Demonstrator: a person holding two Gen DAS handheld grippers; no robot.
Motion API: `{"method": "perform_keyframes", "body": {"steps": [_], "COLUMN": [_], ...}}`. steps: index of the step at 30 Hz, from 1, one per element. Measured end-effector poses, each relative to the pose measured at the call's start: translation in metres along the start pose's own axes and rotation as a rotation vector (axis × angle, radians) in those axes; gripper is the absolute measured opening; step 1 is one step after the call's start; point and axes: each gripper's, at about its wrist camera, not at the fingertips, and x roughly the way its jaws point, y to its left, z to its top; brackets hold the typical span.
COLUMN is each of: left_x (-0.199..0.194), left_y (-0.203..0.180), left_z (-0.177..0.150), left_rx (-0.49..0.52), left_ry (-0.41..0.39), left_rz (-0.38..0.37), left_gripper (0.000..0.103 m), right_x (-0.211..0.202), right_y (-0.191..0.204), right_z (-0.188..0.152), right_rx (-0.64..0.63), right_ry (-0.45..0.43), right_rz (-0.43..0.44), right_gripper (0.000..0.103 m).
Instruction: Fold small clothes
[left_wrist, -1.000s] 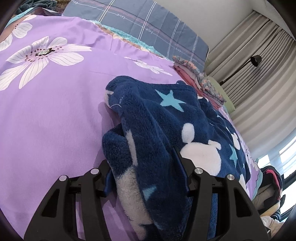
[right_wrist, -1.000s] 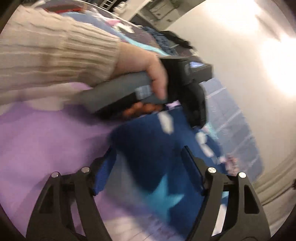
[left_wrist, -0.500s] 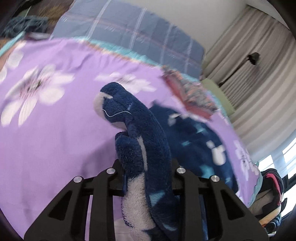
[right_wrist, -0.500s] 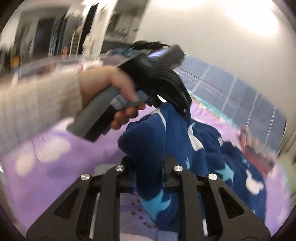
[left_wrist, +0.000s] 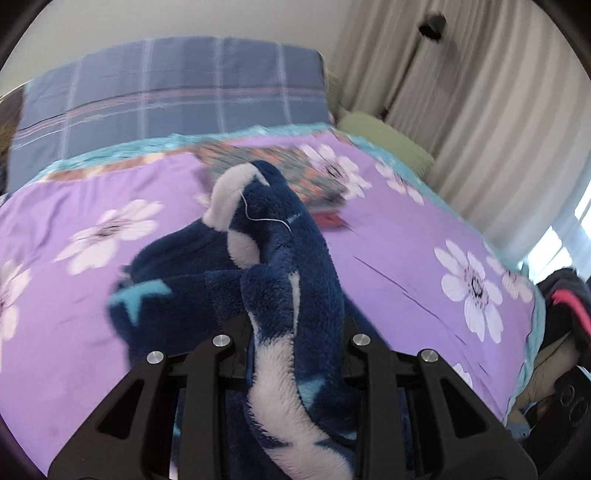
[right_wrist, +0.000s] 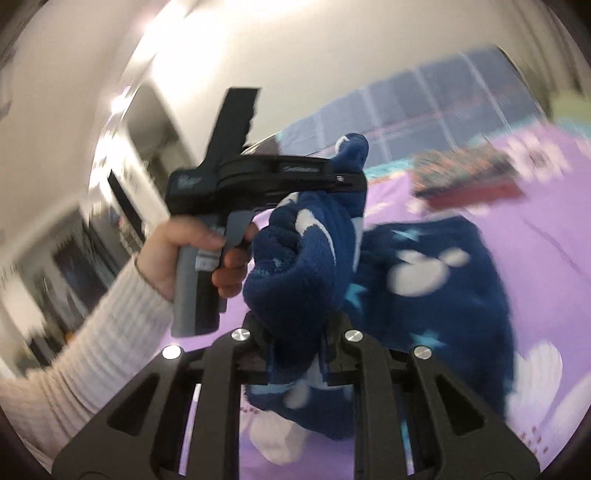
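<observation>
Left wrist: both grippers pinching bunched fleece garment (left_wrist: 295, 295), lifted off bedspread (left_wrist: 406, 251).
Left gripper (left_wrist: 291, 343) and right gripper (right_wrist: 295, 339) fingers clamped on thick wads; I risk slip, uneven fold.

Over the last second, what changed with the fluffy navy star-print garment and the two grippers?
Both grippers, left gripper and right gripper, closed on the fluffy navy star-print garment and lifted its edge off the purple floral bedspread. The folded patterned pile stayed put.
</observation>
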Motion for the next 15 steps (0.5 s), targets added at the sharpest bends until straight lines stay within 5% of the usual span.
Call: {"method": "perform_keyframes", "body": {"steps": [3, 7, 10, 15], "left_x": [0.041, 0.091, 0.106, 0.104], "left_y": [-0.032, -0.059, -0.065, -0.080], "left_z": [-0.001, -0.007, -0.009, -0.010], "left_rx": [0.045, 0.111, 0.109, 0.149], "left_ry": [0.067, 0.161, 0.186, 0.174], "left_rz": [0.003, 0.100, 0.111, 0.066], "left_gripper": [0.028, 0.035, 0.042, 0.058], "right_x": [-0.016, -0.018, -0.012, -0.009], "right_y": [-0.046, -0.093, -0.123, -0.129], "right_z": [-0.006, -0.027, -0.040, -0.047], "right_rx": [0.135, 0.249, 0.383, 0.406], "right_ry": [-0.004, 0.050, 0.066, 0.081], "right_rz": [0.024, 0.017, 0.068, 0.089], "right_gripper": [0.017, 0.018, 0.019, 0.020]}}
